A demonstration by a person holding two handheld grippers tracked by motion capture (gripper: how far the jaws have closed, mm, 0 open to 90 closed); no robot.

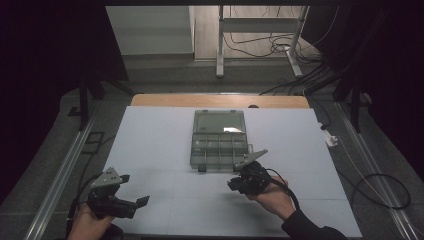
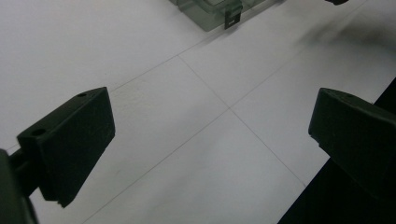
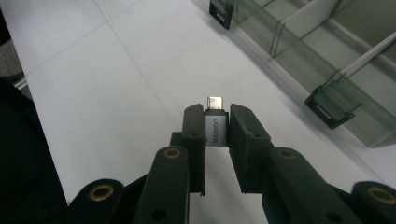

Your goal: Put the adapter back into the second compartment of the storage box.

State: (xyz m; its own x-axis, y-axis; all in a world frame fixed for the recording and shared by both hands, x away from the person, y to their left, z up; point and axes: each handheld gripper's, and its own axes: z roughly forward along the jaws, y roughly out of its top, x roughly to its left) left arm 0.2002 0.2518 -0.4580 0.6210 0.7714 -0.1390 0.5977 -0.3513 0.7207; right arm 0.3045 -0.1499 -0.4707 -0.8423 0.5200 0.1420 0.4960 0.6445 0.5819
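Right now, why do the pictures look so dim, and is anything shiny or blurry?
High view: dark surroundings, white table lit, glare on the clear organizer box lid. Left gripper view: soft shadow at upper right, left gripper jaws slightly blurred. Right gripper view: silver adapter sharp, near joints blurred.

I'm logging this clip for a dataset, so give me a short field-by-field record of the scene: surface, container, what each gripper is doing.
surface: white table top with thin grid lines
container: clear plastic compartment box, lid open, dividers visible, at table centre
held item: small silver USB adapter, plug end pointing away from the hand
right gripper: shut on the adapter, near the box's front edge
left gripper: jaws wide apart, nothing between them, over bare table at the near left
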